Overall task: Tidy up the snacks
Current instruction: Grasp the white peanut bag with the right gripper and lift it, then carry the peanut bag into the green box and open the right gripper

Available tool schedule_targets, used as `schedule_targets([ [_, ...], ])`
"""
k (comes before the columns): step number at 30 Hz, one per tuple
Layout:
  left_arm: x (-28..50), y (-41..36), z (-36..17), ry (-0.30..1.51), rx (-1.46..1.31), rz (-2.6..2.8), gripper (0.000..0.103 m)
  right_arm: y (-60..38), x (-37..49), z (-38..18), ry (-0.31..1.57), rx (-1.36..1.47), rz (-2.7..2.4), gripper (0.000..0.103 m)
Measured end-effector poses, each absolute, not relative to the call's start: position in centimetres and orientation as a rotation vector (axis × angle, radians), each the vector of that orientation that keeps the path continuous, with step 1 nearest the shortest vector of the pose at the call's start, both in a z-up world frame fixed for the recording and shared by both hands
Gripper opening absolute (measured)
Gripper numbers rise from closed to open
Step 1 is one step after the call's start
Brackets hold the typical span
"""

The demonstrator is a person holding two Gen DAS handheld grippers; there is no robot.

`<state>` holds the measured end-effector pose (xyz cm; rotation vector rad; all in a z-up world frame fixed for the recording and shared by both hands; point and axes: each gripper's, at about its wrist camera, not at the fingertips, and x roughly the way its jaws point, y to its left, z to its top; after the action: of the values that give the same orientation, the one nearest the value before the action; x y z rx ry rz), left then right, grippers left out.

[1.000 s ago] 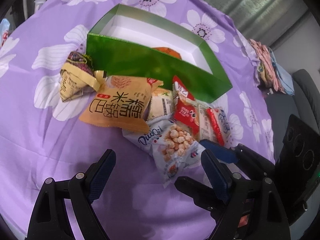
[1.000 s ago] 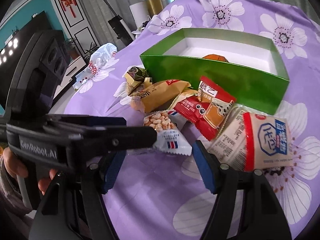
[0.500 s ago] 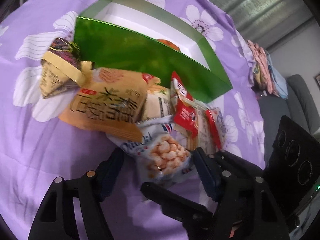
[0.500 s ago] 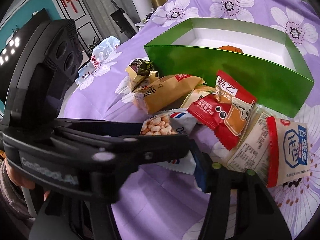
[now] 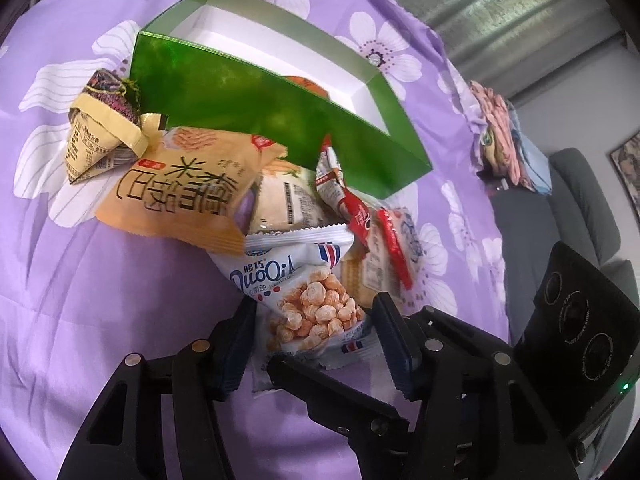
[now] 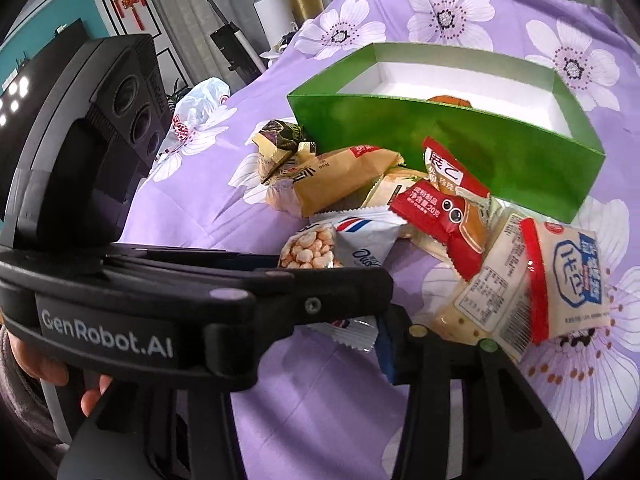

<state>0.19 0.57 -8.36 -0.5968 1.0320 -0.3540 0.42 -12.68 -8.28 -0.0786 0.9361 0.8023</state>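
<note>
Item: white puffed-snack packet. My left gripper and right gripper both closing, packet between each gripper's jaws.

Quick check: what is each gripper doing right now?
Left gripper: closing around the white puffed-snack packet, pads not clearly pressing.
Right gripper: closing at the same packet; contact cannot be told.

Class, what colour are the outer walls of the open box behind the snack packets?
Green outside, white inside. The box shows best in the right wrist view.

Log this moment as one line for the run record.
left gripper: closing around white puffed-snack packet | right gripper: closing beside it | green box: one orange snack inside
</note>
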Motion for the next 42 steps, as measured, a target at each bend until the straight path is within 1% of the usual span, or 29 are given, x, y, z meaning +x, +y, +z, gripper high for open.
schedule_targets([
  [12,-2.4,-0.2,-2.4,0.887,-0.536,-0.382,0.058,-13.8,-2.5,-3.0,0.784,-0.103,0.788,0.046],
  [20,-2.6,-0.6,0.4,0.823,-0.496,-0.398,0.058,-14.2,-2.7,-0.2,0.700,-0.114,0.780,0.046],
  [29,-0.3,-1.2,2.1,0.794,-0.460,-0.409,0.058,-14.6,-1.5,1.3,0.651,-0.106,0.764,0.046],
  [42,4.8,-1.6,2.8,0.782,-0.434,-0.420,0.058,-14.6,2.6,2.0,0.619,-0.082,0.730,0.045],
])
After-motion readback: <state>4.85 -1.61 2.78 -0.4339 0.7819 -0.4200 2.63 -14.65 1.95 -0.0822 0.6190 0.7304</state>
